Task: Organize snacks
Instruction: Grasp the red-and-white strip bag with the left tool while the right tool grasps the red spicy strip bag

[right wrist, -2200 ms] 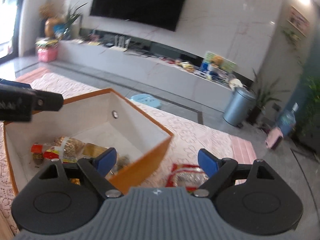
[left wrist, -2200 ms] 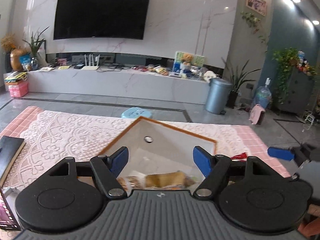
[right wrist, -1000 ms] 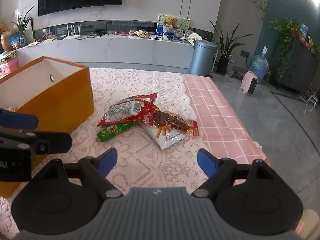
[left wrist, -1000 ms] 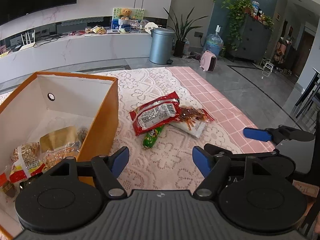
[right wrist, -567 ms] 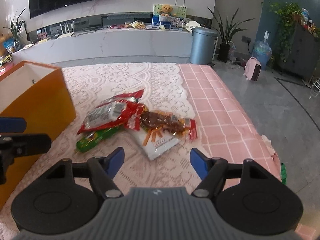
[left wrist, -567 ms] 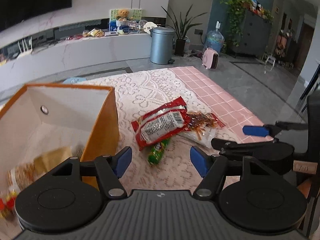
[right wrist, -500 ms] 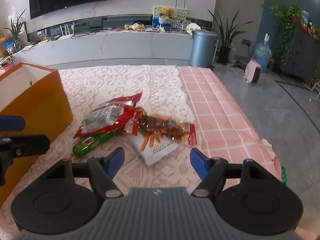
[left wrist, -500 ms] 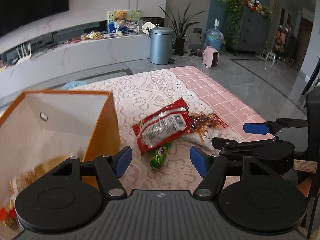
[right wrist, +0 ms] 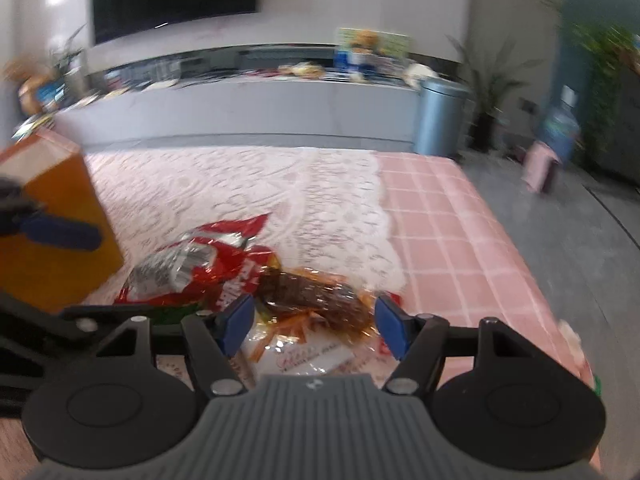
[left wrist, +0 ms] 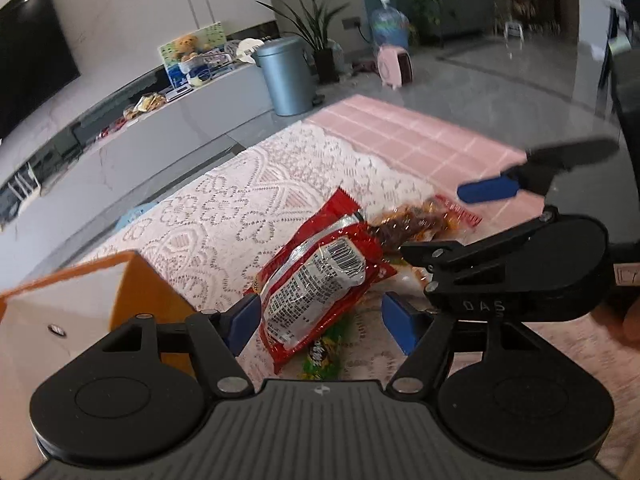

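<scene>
A red snack packet (left wrist: 316,276) with a white label lies on the lace cloth, over a green packet (left wrist: 320,356). My left gripper (left wrist: 322,320) is open, its jaws on either side of the red packet's near end. A clear packet of brown-orange snacks (right wrist: 316,292) lies beside the red packet (right wrist: 192,268). My right gripper (right wrist: 314,322) is open, its jaws on either side of that packet; it also shows in the left wrist view (left wrist: 496,192). The orange box (left wrist: 132,292) stands at the left.
The pink checked tablecloth (right wrist: 448,232) ends at the table's right edge, with grey floor beyond. A grey bin (left wrist: 286,76) and a long white TV bench (right wrist: 256,108) stand behind the table. The lace cloth (left wrist: 240,208) covers the middle of the table.
Both grippers have swung from the box to the snack pile and come down close to it. The left jaws now flank the red packet, the right jaws the brown-orange packet.
</scene>
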Action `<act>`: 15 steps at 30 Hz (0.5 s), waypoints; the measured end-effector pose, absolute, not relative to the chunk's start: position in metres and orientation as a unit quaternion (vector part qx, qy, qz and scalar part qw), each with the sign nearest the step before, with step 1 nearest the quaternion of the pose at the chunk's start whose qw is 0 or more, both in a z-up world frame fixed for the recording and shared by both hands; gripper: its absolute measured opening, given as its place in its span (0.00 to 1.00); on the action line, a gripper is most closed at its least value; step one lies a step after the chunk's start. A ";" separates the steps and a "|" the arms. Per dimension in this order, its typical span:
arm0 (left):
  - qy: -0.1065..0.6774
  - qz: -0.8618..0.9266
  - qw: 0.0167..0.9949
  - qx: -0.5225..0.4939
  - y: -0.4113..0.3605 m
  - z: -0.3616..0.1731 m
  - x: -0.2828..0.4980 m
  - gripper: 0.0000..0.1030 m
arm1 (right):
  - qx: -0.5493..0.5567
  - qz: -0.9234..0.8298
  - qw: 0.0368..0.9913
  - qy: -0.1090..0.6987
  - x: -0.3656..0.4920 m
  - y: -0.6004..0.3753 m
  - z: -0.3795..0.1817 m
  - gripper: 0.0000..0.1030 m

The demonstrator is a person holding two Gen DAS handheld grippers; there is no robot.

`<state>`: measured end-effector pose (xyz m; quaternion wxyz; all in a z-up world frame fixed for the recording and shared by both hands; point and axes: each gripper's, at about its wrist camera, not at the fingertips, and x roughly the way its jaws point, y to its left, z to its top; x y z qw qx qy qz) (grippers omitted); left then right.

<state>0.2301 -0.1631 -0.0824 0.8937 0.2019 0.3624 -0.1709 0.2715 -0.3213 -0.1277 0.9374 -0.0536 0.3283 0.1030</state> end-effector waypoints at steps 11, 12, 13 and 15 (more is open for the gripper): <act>0.359 -0.159 0.884 0.254 -0.177 -0.107 0.254 0.82 | -0.055 0.110 0.930 0.346 0.288 -0.336 -0.147 0.68; 0.358 -0.158 0.885 0.253 -0.178 -0.109 0.256 0.82 | -0.052 0.107 0.930 0.347 0.288 -0.338 -0.148 0.68; 0.359 -0.158 0.885 0.251 -0.178 -0.111 0.259 0.82 | -0.049 0.104 0.930 0.348 0.288 -0.339 -0.149 0.68; 0.364 -0.168 0.884 0.240 -0.177 -0.112 0.262 0.79 | -0.048 0.099 0.931 0.348 0.288 -0.340 -0.150 0.68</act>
